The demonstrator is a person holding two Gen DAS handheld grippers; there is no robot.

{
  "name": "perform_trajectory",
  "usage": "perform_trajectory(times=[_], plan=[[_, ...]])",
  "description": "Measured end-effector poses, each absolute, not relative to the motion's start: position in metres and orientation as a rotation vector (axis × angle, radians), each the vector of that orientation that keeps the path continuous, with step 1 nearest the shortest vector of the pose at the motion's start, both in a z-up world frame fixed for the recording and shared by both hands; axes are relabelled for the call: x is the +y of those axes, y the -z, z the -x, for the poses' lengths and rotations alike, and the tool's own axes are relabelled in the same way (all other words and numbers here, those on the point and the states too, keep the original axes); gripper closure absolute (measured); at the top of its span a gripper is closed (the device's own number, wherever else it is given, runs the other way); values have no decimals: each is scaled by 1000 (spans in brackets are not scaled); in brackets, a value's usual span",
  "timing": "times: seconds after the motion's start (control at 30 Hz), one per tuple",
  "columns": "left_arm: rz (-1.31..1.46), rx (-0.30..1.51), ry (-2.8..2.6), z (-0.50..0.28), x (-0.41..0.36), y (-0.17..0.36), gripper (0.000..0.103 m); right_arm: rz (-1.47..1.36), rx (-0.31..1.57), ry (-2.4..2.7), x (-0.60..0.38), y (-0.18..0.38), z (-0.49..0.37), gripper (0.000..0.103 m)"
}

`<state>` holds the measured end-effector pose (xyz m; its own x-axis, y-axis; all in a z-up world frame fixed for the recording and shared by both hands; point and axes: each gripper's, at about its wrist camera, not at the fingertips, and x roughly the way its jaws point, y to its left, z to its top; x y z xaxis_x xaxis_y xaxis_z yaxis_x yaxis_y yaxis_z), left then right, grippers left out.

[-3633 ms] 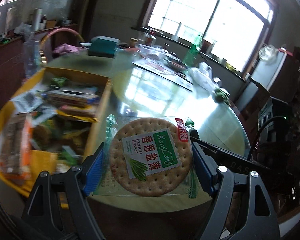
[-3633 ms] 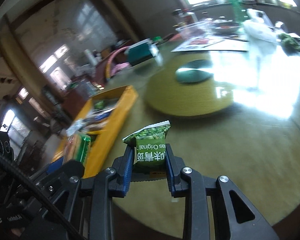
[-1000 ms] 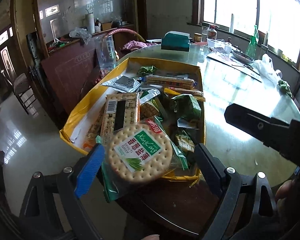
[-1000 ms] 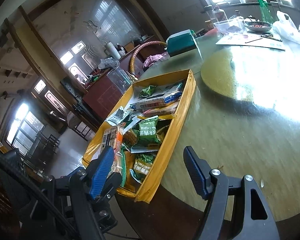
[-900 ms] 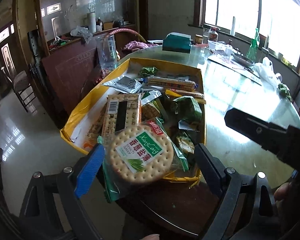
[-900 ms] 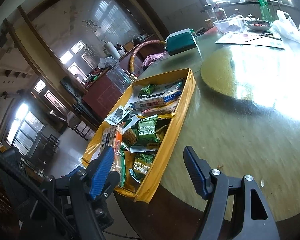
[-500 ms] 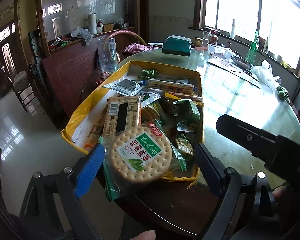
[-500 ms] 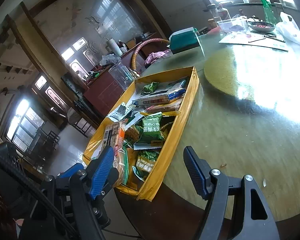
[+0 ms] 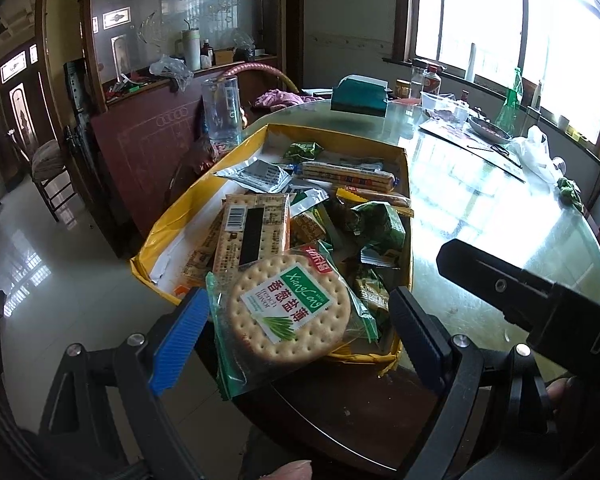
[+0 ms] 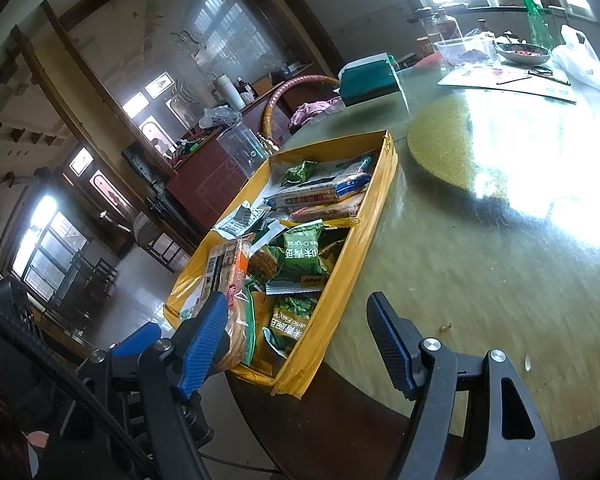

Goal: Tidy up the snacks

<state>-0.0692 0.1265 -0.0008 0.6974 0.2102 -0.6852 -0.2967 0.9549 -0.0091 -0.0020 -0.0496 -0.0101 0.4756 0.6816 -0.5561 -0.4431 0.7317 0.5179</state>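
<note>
Glass covered the round table (image 9: 500, 216), greenish and bright with glare from the windows at two o'clock, while dark wood cabinets and a pale tiled floor filled the room at nine o'clock. My yellow box (image 9: 407, 184) sat at the table's near edge, crammed with snack packets. The cracker packet (image 9: 286, 314), a clear wrapper over one round dotted biscuit with a green and white label, lay tilted over the box's near corner, between the spread fingers of my left gripper (image 9: 296, 344), which did not press it. From my right wrist, that packet showed only edge-on (image 10: 240, 320), but a green pea packet (image 10: 302, 252) read clearly in the box's middle. My right gripper (image 10: 298, 340) stood open and empty above the box's near corner (image 10: 300, 376).
</note>
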Motion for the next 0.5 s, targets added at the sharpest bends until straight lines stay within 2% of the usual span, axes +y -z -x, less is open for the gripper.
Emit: perform_trajectory(times=[0.5], plan=[[117,727,-302,72,129,-2,12,-316,823,-703,-49,12,3,31]])
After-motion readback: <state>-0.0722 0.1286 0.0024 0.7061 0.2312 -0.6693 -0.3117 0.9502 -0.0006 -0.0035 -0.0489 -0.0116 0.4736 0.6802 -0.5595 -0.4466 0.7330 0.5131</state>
